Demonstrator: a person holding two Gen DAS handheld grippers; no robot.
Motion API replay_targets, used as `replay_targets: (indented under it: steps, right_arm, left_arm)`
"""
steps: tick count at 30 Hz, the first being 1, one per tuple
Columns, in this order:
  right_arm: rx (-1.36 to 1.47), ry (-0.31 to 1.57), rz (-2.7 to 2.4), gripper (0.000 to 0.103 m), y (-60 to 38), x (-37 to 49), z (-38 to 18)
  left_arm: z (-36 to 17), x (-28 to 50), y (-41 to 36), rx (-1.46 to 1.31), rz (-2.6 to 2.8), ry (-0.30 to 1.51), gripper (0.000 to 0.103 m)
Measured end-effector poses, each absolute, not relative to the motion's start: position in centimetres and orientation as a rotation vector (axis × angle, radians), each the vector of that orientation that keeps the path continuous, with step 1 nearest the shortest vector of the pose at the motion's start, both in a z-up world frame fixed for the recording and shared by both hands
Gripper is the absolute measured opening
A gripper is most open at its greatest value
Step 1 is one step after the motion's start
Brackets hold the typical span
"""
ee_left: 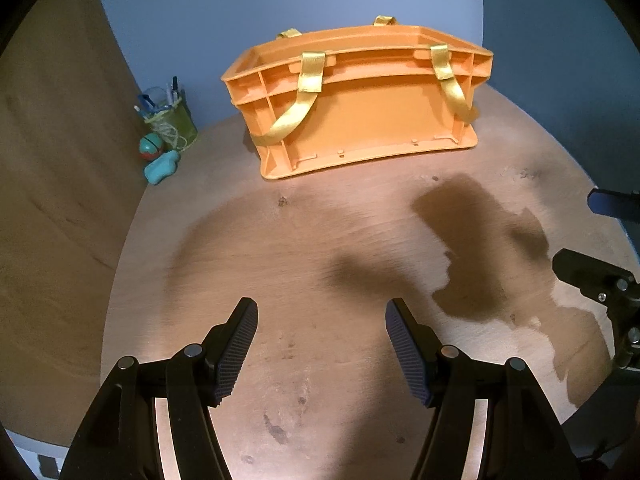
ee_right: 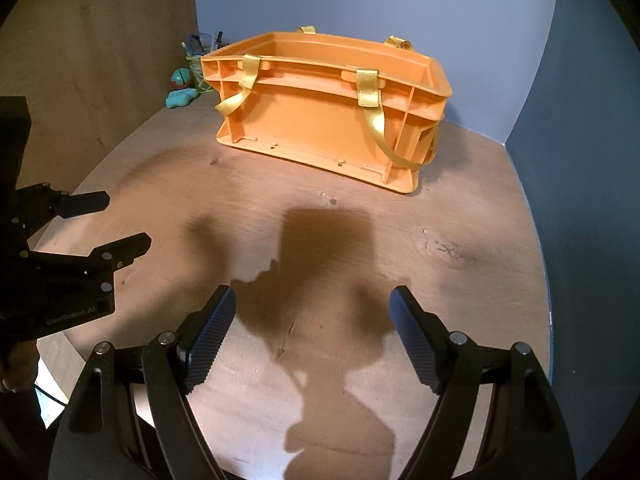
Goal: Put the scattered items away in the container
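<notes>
In the left wrist view the orange crate (ee_left: 360, 120) stands in the upper middle of the frame on the round wooden bench (ee_left: 300, 260), its open top up and its long ribbed wall facing the camera; yellow straps (ee_left: 310, 76) hang over its rim and loop down that wall. At the left of the frame, near the wooden side panel, a green cup of pens (ee_left: 172, 118) stands apart from the crate, with an orange-and-teal ball (ee_left: 151, 147) just beside its foot and a teal bone-shaped toy (ee_left: 161, 167) touching or nearly touching the ball, lower in the frame. The left gripper (ee_left: 322, 312) fills the bottom of the frame, released, its ribbed pads apart with only bare bench between them. Parts of the right gripper (ee_left: 604, 264) reach in at the right edge. In the right wrist view the crate (ee_right: 328, 120) sits in the upper middle, turned so that one corner points to the lower right; the ball (ee_right: 181, 77) and the bone toy (ee_right: 182, 97) show left of it, and the cup (ee_right: 198, 56) is mostly hidden behind the crate's left end. The right gripper (ee_right: 312, 298) at the bottom of the frame is also released, jaws wide and grasping nothing, above dark shadows on the wood. The left gripper (ee_right: 128, 220) enters from the left edge, its two fingers spread and empty
</notes>
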State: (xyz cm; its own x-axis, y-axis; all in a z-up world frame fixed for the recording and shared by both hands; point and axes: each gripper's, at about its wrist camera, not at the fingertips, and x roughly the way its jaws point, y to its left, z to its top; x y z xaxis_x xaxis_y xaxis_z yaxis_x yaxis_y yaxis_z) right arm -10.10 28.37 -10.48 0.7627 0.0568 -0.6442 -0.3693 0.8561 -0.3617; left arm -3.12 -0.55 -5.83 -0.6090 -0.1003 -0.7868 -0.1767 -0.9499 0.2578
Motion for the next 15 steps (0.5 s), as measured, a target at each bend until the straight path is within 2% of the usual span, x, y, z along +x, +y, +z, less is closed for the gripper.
replay_targets:
  steps: [8,10,11,15]
  right_arm:
    - [-0.498,0.679,0.238,0.077,28.37,-9.59,-10.76]
    - [-0.494,0.679,0.236,0.077,28.32,-9.63,-10.76]
    - [-0.493,0.680,0.235,0.077,28.30,-9.63,-10.77]
    - [-0.493,0.684,0.228,0.077,28.30,-9.61,-10.84]
  left_arm:
    - [-6.39,-3.34,-0.12,-1.374,2.706,0.523,0.065]
    - [-6.44,-3.25,0.01,-1.364,2.700,0.530,0.069]
    - [-6.42,-3.15,0.06,-1.353,2.702,0.532,0.075]
    - [-6.37,-3.08,0.05,-1.345,2.713,0.542,0.075]
